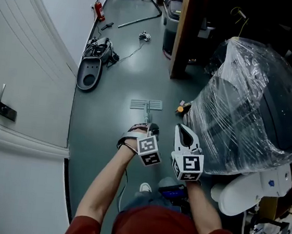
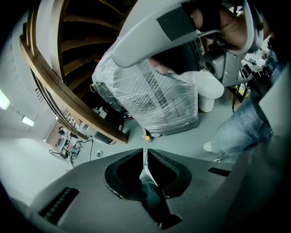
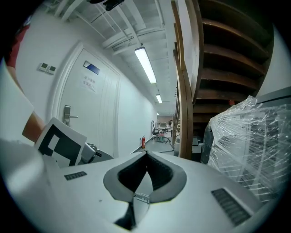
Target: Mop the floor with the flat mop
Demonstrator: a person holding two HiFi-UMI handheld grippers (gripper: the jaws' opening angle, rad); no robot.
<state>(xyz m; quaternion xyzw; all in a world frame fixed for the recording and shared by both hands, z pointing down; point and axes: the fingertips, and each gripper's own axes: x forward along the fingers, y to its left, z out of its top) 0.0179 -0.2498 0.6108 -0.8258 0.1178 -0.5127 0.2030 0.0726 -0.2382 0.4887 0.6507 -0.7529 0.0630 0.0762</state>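
Note:
The flat mop's pale head (image 1: pixel 146 104) lies flat on the grey-green floor ahead of me. Its thin handle (image 1: pixel 146 115) runs back from the head into my left gripper (image 1: pixel 151 128). In the left gripper view the jaws (image 2: pixel 145 152) are shut on the dark grip of the handle (image 2: pixel 150 189), with the silver pole showing in the hollow. My right gripper (image 1: pixel 179 127) is held just right of the left one, apart from the handle. Its jaws (image 3: pixel 146 154) meet at the tips with nothing between them.
A large plastic-wrapped bulk (image 1: pixel 252 105) stands close on the right, with a small orange thing (image 1: pixel 180 109) at its foot. A wooden post (image 1: pixel 182 34) rises beyond it. A white door (image 1: pixel 25 74) and wall line the left. A grey machine (image 1: pixel 89 73), cables and a fire extinguisher (image 1: pixel 100 11) lie farther along.

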